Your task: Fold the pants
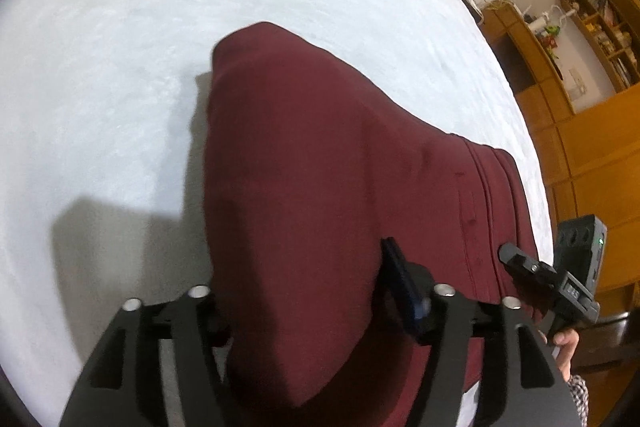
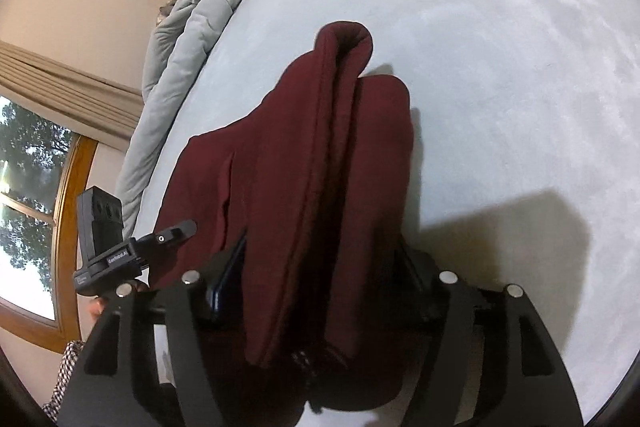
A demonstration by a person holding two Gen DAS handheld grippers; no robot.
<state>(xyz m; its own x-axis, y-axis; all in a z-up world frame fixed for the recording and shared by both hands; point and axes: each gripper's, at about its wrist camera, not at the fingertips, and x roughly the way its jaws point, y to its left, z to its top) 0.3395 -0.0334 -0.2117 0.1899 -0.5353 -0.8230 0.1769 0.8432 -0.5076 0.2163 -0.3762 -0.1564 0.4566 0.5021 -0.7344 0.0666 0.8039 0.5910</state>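
Dark red pants (image 1: 320,147) lie folded in a thick bundle on a white bed sheet (image 1: 120,67). In the left wrist view my left gripper (image 1: 304,267) stands open astride the near end of the bundle; cloth hides its left finger, and its right finger (image 1: 400,287) sits beside the fabric. The right gripper's black body (image 1: 560,267) shows at the pants' right edge. In the right wrist view the pants (image 2: 280,167) show stacked layers and a rolled far end. My right gripper (image 2: 320,243) is open, with its fingers on either side of the bundle. The left gripper (image 2: 120,251) is at the left.
A grey duvet (image 2: 192,27) is bunched along the bed's far left edge, with a window (image 2: 24,207) and curtain beyond. Wooden shelves (image 1: 592,27) and cabinets stand past the bed's right side. A hand and a checked sleeve (image 1: 576,391) show at the lower right.
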